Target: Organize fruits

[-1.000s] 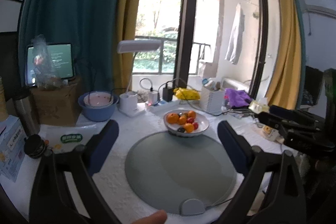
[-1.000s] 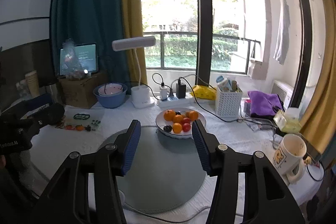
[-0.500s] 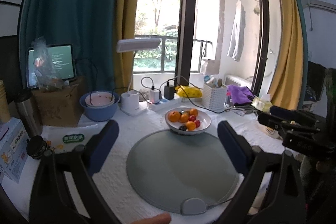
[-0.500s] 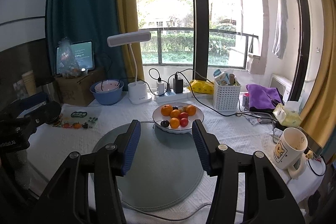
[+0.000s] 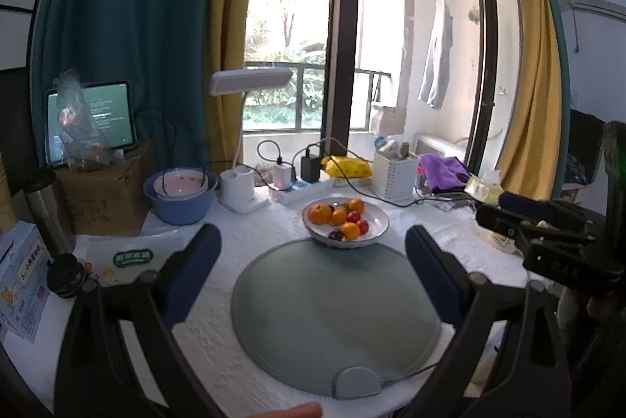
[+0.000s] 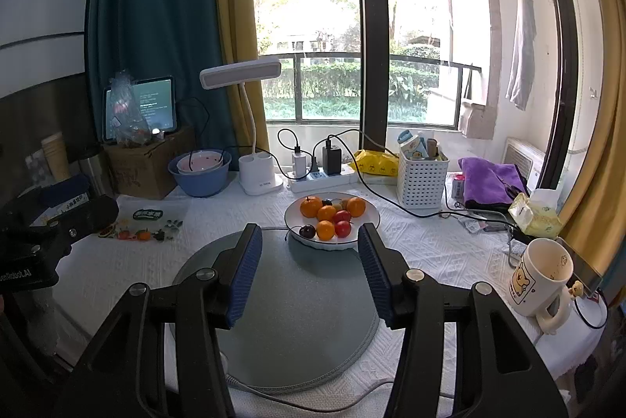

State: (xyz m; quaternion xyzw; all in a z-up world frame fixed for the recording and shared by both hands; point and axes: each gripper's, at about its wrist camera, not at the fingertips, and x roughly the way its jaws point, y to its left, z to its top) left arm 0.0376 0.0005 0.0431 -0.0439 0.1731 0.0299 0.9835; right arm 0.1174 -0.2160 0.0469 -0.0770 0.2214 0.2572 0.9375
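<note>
A white plate point(image 5: 375, 228) point(image 6: 367, 212) at the far edge of a round grey mat point(image 5: 332, 312) point(image 6: 297, 304) holds several oranges point(image 6: 311, 206), small red fruits point(image 6: 342, 228) and a dark plum point(image 6: 307, 231). My left gripper point(image 5: 313, 253) is open and empty, held above the mat's near side, short of the plate. My right gripper point(image 6: 309, 249) is open and empty, just short of the plate. Each gripper shows at the edge of the other's view.
A blue bowl point(image 6: 199, 175) with a pink bowl inside, a cardboard box point(image 6: 144, 167), a white lamp point(image 6: 258, 179), a power strip point(image 6: 321, 179) with cables, a white basket point(image 6: 420, 179) and purple cloth point(image 6: 489, 179) line the back. A mug point(image 6: 542, 281) stands at the right.
Both grippers have drawn back and up a little, so the plate looks smaller and farther. Both stay open and empty.
</note>
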